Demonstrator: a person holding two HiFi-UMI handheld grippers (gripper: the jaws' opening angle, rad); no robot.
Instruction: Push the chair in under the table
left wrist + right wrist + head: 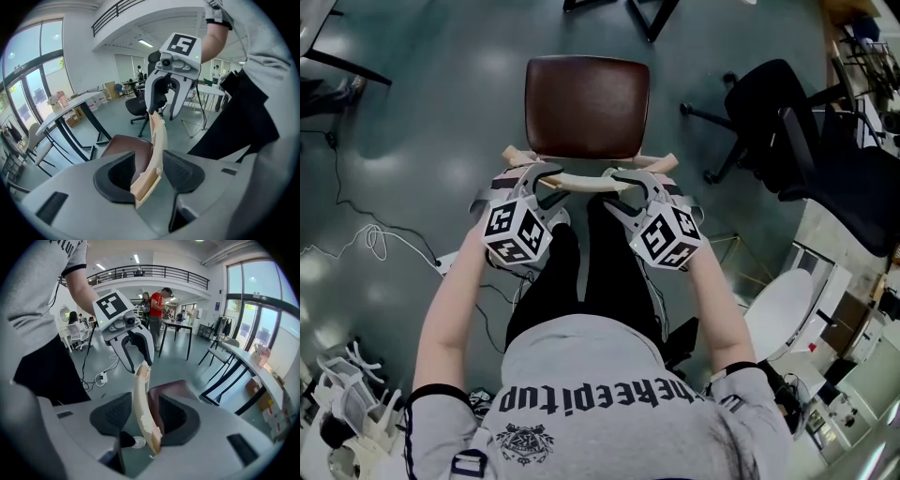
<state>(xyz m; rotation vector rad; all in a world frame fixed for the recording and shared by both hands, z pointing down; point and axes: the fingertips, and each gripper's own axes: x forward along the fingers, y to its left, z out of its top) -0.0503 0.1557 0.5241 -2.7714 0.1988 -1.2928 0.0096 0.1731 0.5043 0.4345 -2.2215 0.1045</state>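
The chair has a brown seat [586, 105] and a cream curved backrest rail [581, 180]; it stands in front of me on the grey floor. My left gripper [542, 178] straddles the rail's left part, jaws open, and the rail [157, 145] runs between the pads without being squeezed. My right gripper [628, 180] straddles the right part the same way, open, with the rail [140, 399] in the gap. Each gripper view also shows the other gripper further along the rail. The table's black legs [647, 14] show beyond the seat.
A black office chair [778, 122] stands to the right of the seat. Cables [366, 239] lie on the floor at left. A white round seat [778, 309] and clutter sit at lower right. Long white tables [253, 364] stand by the windows.
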